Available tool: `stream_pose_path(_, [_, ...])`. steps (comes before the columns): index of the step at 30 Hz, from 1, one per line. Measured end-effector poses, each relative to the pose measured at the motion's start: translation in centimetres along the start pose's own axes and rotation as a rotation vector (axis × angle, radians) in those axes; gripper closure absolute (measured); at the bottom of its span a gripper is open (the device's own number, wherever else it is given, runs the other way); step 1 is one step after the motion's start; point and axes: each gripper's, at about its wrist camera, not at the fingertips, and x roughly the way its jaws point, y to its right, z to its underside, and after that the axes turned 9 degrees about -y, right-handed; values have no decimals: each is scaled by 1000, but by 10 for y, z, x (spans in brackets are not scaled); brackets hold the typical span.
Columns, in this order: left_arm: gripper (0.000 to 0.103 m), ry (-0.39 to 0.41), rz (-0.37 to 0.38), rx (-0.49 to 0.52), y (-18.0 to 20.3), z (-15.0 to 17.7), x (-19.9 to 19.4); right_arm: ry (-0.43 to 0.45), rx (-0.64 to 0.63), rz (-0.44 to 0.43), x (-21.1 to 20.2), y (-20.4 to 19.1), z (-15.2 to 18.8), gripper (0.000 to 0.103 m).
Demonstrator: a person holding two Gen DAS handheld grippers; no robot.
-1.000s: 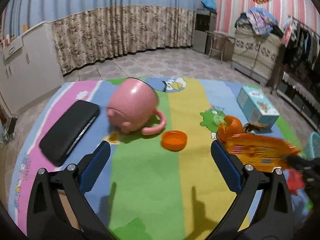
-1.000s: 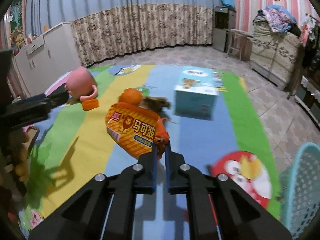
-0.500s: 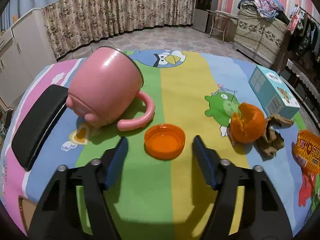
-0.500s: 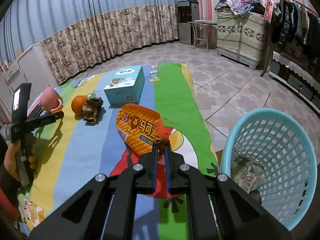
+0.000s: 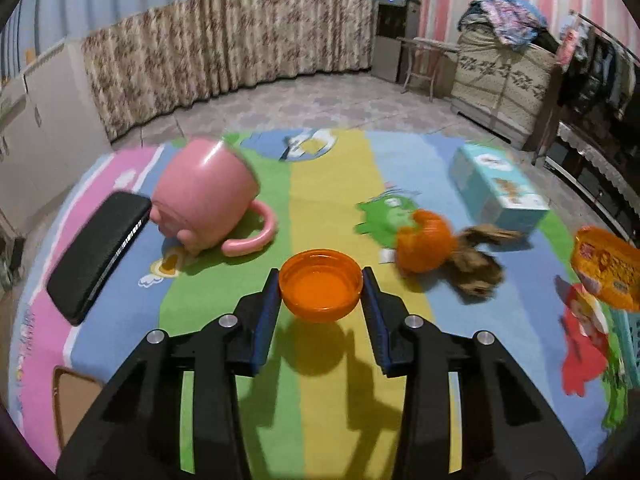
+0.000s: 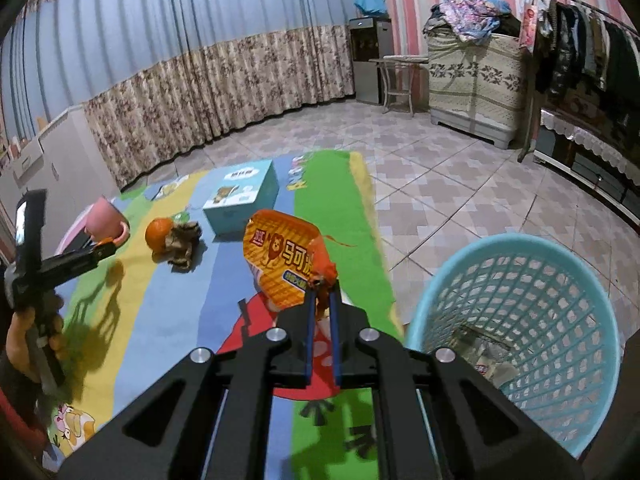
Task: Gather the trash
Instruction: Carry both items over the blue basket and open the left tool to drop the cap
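Left wrist view shows the left gripper (image 5: 321, 286) closing its jaws around an orange bottle cap (image 5: 321, 291), whose rim sits between the blue pads (image 5: 267, 312) and seems to touch both; the cap casts a shadow on the striped play mat (image 5: 332, 184) below it. At about ten o'clock from the cap lies a pink mug (image 5: 206, 196) on its side, and further toward nine o'clock a black flat case (image 5: 98, 254). At two o'clock from the cap sits an orange peel (image 5: 426, 246) touching a crumpled brown scrap (image 5: 478, 266), with a light blue box (image 5: 496, 186) beyond them.

Right wrist view shows the right gripper (image 6: 321, 300) pinched nearly closed on the torn edge of an orange snack bag (image 6: 280, 258), held up off the mat. A blue mesh basket (image 6: 520, 320) stands at four o'clock from the bag, on the tiled floor (image 6: 460, 184) beside the mat's edge, with some wrappers visible inside. At nine o'clock in this view a hand (image 6: 24, 334) grips the other tool's handle.
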Motion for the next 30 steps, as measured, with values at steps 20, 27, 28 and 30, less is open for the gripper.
stream_pose_path(20, [64,210,249,283,228,42,-94,40,202,180,-54,156,15,96])
stream_pose_path(27, [64,165,319,329,296,56,-81,4,255,231,-49,185,26,96])
stream_pose_path(28, [64,158,325,339,304,59,-79,1,264,229,-48,190,28,96])
stream_pose_path(30, [64,145,338,358,321,64,-74,-3,275,227,-48,196,30,96])
